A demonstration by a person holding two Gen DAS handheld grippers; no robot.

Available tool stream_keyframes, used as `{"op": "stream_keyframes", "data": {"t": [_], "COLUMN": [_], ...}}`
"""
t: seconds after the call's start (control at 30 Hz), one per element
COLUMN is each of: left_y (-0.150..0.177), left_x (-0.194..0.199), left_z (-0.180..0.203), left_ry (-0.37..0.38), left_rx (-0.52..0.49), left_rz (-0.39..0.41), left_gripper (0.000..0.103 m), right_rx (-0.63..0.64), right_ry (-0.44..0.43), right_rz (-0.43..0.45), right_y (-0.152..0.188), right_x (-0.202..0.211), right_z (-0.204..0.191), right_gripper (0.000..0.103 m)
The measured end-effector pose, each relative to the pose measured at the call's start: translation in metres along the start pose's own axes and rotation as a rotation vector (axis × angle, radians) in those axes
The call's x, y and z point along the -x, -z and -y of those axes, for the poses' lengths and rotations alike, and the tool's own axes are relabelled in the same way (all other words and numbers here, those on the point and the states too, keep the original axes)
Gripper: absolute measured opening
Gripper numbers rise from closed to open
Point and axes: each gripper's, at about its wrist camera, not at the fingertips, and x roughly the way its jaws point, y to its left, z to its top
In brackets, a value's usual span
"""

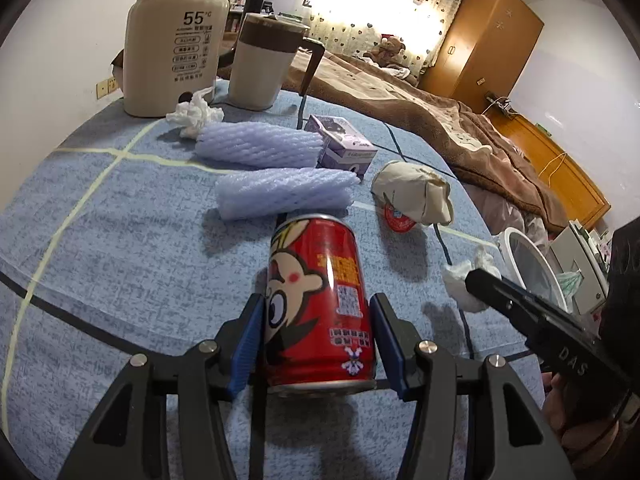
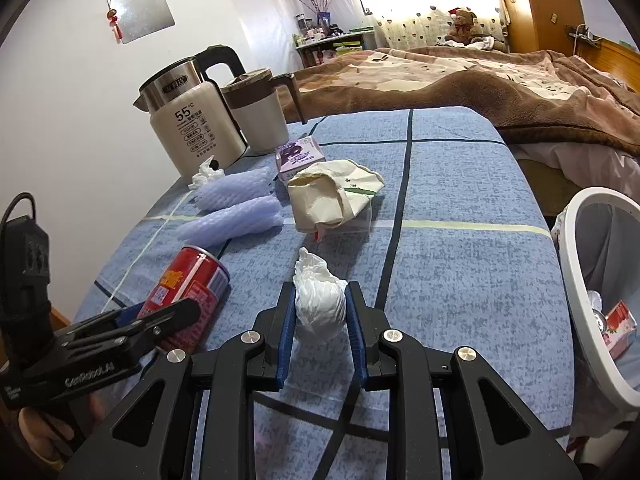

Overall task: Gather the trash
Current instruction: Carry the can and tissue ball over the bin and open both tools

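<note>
A red drink can lies on the blue checked tablecloth. My left gripper has its blue pads on both sides of the can and is shut on it; the can also shows in the right wrist view. My right gripper is shut on a crumpled white tissue, also seen in the left wrist view. Other trash lies beyond: two purple foam nets, a crumpled paper wrapper, a small purple carton and another tissue.
A white trash bin with a liner stands at the table's right edge and holds some packaging. A beige kettle and a lidded mug stand at the table's far side. A bed with a brown blanket lies beyond.
</note>
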Motion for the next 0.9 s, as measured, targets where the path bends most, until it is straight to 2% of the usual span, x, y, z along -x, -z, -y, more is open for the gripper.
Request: {"op": "stream_keyframes", "data": {"t": [0.13, 0.43, 0.57, 0.9], "left_y": [-0.005, -0.004, -0.005, -0.011], "left_x": [-0.007, -0.007, -0.004, 0.007], "left_z": [-0.003, 0.009, 0.017, 0.06], "left_ry": [-0.018, -0.037, -0.019, 0.015], "left_rx": [0.011, -0.029, -0.034, -0.124], "left_rz": [-0.017, -0.012, -0.009, 0.023], "left_gripper": [0.06, 0.055, 0.055, 0.055], "right_rx": [-0.007, -0.022, -0.029, -0.081], "right_ry": [-0.005, -0.015, -0.018, -0.013], "right_rz": [0.001, 0.012, 0.022, 0.069], "right_y": [0.001, 0.001, 0.001, 0.002], "right_x": [0.001, 0.005, 0.01, 0.034], "right_z": [0.001, 0.005, 0.008, 0.028], "right_gripper": [0.025, 0.025, 0.025, 0.025]}}
